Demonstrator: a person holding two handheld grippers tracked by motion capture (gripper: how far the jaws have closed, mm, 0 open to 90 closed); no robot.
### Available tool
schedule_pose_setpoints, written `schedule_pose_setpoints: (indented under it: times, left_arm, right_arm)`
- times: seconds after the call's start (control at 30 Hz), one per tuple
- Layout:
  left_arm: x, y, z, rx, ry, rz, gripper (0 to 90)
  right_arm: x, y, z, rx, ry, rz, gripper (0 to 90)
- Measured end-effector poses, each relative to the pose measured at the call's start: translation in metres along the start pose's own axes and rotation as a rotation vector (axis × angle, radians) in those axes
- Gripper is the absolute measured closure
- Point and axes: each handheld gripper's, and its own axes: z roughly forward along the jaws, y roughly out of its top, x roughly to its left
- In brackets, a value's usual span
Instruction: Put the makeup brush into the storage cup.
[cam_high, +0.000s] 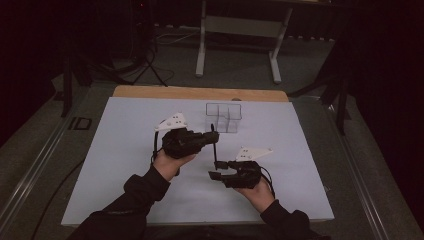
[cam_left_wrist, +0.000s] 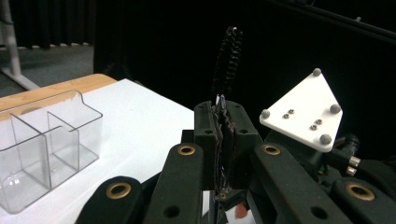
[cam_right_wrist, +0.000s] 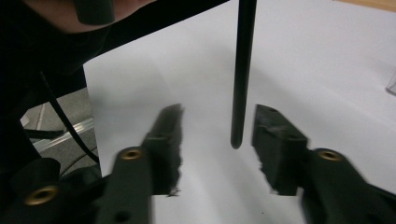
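White paper (cam_high: 125, 165) covers the table, dark room beyond. Left gripper (cam_high: 212, 136) has its jaws clamped shut on a thin black brush (cam_left_wrist: 227, 60): bristled end points up past the jaws, and the handle (cam_right_wrist: 243, 70) hangs down. Right gripper (cam_right_wrist: 217, 144) sits below with jaws spread wide, the handle tip between them, touching neither. A clear divided organizer (cam_high: 224, 117) stands just behind the grippers.

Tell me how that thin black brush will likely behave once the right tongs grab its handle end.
The brush looks light and thin, so the left tongs, shut on it, seem enough. Its smooth round handle may slip or twist between the open right tongs. The bristles probably flex.
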Motion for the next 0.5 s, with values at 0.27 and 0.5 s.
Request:
schedule_pose_setpoints:
  times: [0.27, 0.5]
  left_arm:
    - [-0.002, 0.014, -0.003, -0.015, 0.021, 0.018, 86.6]
    - [0.001, 0.028, -0.009, -0.041, 0.040, 0.028, 86.6]
  right_arm:
    - [-0.005, -0.002, -0.003, -0.001, -0.009, 0.017, 18.2]
    - [-0.001, 0.000, -0.016, -0.038, -0.061, 0.003, 13.7]
